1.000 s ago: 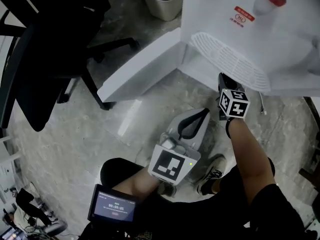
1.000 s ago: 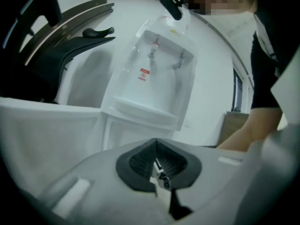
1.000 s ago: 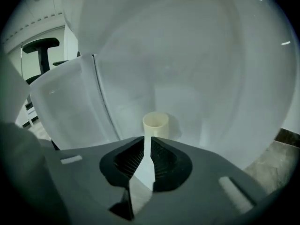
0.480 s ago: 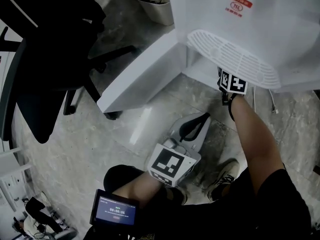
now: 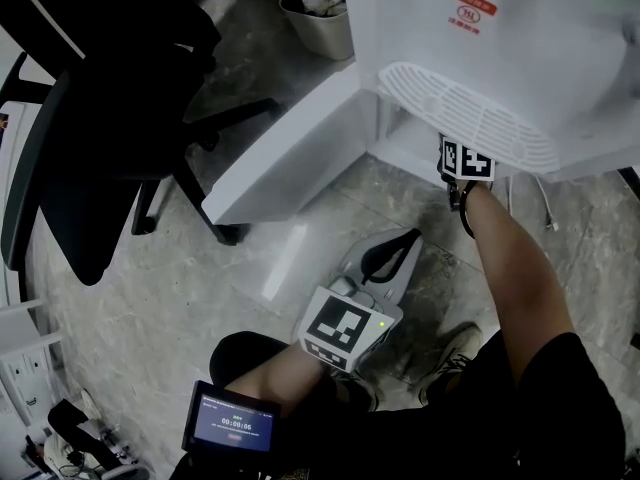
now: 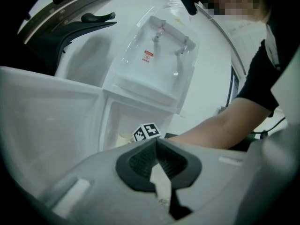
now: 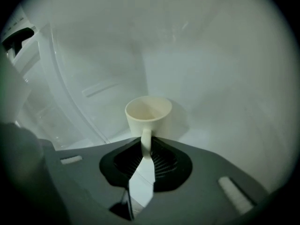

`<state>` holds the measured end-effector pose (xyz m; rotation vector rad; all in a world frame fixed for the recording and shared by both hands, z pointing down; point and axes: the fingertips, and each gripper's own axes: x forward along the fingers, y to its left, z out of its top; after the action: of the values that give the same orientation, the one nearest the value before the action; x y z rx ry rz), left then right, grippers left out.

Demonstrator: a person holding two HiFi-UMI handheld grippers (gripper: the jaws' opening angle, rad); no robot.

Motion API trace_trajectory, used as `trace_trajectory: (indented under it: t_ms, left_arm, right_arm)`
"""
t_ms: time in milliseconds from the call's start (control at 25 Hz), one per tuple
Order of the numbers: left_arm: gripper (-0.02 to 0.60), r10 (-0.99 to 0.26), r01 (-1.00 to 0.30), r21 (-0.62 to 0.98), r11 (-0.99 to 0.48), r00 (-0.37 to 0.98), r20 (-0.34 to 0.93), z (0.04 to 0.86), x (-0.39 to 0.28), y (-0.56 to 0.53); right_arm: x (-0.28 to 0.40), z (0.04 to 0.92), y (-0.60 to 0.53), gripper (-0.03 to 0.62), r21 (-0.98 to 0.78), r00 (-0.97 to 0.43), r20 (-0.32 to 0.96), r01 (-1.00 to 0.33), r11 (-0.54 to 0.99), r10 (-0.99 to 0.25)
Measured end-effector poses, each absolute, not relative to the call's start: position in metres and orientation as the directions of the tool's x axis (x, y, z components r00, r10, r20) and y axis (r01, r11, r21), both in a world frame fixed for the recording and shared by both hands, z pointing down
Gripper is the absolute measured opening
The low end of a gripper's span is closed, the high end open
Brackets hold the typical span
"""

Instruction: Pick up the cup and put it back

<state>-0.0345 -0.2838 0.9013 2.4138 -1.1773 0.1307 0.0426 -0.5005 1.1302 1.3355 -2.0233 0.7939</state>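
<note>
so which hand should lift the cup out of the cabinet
Right. The right gripper is inside the cabinet, and its jaws have just been closing on the handle of the cup. The left gripper hangs outside, jaws shut on nothing.

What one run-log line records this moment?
cup: upright | right hand-held gripper: jaws just closed on its handle | left hand-held gripper: shut, empty

Cream cup (image 7: 148, 114), black chair (image 5: 90, 118), white dispenser (image 5: 520, 28), grey marbled floor (image 5: 200, 298)
</note>
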Motion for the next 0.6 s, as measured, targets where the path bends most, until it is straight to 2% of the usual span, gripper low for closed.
trace_trajectory:
  t_ms: [320, 600]
  left_arm:
    - [0.005, -0.689, -0.729, 0.409, -0.548, 0.671, 0.273, 0.904, -0.024, -0.289]
    - [0.005, -0.682, -0.733, 0.452, -0.507, 0.663, 0.309, 0.910, -0.010, -0.284]
  right_arm:
    - [0.029, 1.119, -0.469, 0.049, -0.085, -0.376, 0.708, -0.886, 0.456, -0.598]
    - [0.029, 1.114, -0.428, 0.048, -0.091, -0.401, 0.710, -0.867, 0.489, -0.578]
